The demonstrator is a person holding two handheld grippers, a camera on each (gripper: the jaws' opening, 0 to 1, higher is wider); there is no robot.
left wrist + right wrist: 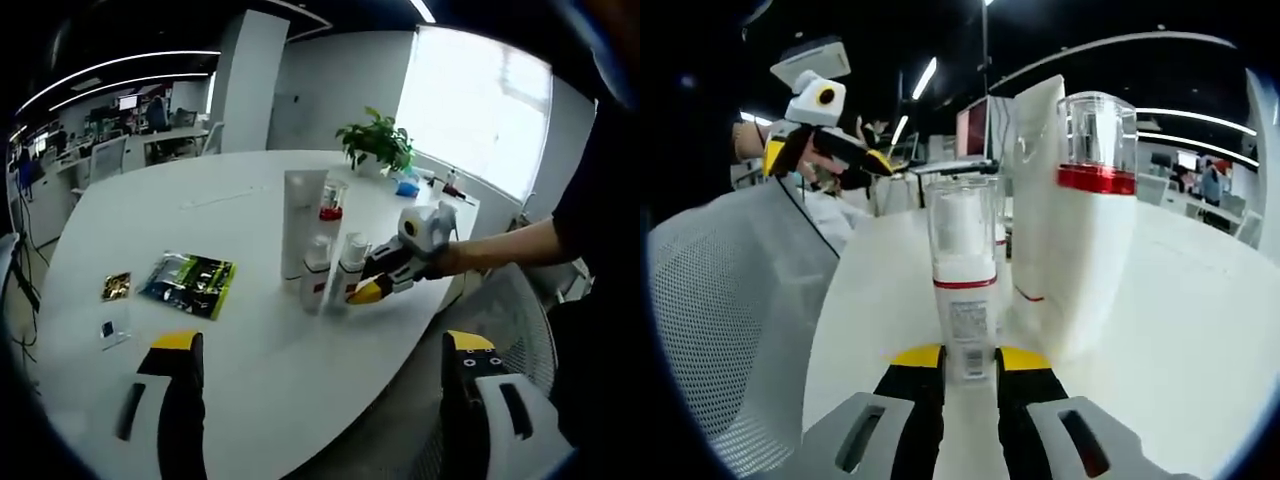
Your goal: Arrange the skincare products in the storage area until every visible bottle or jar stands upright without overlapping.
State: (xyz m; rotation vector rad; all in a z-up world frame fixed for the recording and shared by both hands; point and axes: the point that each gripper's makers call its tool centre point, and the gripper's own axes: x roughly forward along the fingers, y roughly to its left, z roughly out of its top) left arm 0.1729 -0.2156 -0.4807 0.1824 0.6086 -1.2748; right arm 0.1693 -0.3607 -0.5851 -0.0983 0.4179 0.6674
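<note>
The right gripper is at the cluster of skincare products standing near the table's right edge, and its jaws are clamped on the base of a small clear-capped bottle. That bottle stands upright, long axis vertical, straight ahead between the yellow-tipped jaws. Just behind it and to its right stand a tall white tube and a red-banded bottle, close enough that any sideways move would likely brush them; whether they touch is hard to tell. In the left gripper view the right gripper reaches in from the table's right edge to the group, where a second small bottle stands just beside the held one. The left gripper hangs well back over the near edge, jaws wide apart and empty, so the right one is the nearer tool. A green packet and a small sachet lie flat toward the left.
</note>
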